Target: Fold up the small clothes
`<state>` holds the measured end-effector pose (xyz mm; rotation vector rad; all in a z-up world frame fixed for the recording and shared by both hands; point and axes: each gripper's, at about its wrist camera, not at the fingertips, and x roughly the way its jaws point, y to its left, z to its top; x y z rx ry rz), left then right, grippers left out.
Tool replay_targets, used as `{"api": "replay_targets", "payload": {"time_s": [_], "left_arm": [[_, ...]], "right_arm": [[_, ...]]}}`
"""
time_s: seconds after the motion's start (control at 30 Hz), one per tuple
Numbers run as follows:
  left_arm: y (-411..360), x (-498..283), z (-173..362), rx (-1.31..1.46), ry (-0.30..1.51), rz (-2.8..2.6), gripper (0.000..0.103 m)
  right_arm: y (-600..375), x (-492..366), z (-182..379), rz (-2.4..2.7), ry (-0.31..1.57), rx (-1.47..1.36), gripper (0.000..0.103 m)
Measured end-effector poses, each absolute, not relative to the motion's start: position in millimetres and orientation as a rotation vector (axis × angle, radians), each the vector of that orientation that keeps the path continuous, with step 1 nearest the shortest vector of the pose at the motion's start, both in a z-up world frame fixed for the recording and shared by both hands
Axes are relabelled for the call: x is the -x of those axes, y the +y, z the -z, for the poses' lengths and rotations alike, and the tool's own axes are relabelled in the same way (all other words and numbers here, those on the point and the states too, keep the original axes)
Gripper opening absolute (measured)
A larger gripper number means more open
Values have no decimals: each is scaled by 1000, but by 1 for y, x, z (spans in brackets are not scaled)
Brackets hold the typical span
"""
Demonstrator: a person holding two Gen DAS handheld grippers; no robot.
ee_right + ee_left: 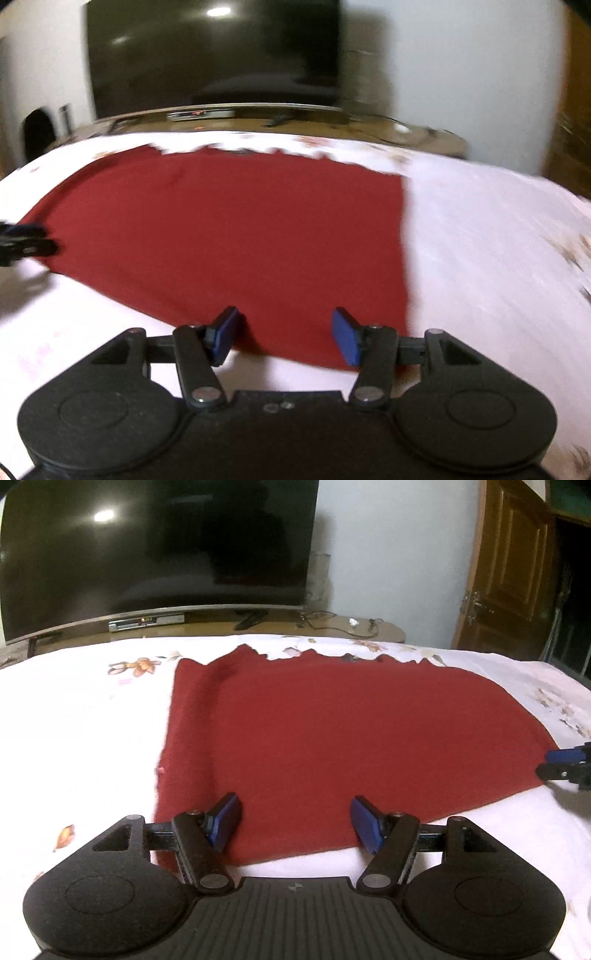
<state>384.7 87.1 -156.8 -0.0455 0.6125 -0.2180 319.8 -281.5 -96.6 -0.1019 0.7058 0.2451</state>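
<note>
While both hand-held grippers (295, 821) (284, 334) gape over the red cloth (332, 738), only the left view shows the door (509, 565).

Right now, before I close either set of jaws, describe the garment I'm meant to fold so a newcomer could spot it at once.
Start at the big dark television; in front of it is a bed under a white floral sheet. Spread flat on that sheet lies the dark red cloth, the only solid-coloured thing there, with a jagged far edge.
</note>
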Motion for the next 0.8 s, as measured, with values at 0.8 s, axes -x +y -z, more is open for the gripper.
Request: {"api": "replay_targets", "payload": {"time_s": [0.8], "left_arm": [[83, -380, 152, 67, 636, 134, 67]], "right_arm": [[-289, -321, 89, -138, 716, 29, 51]]}}
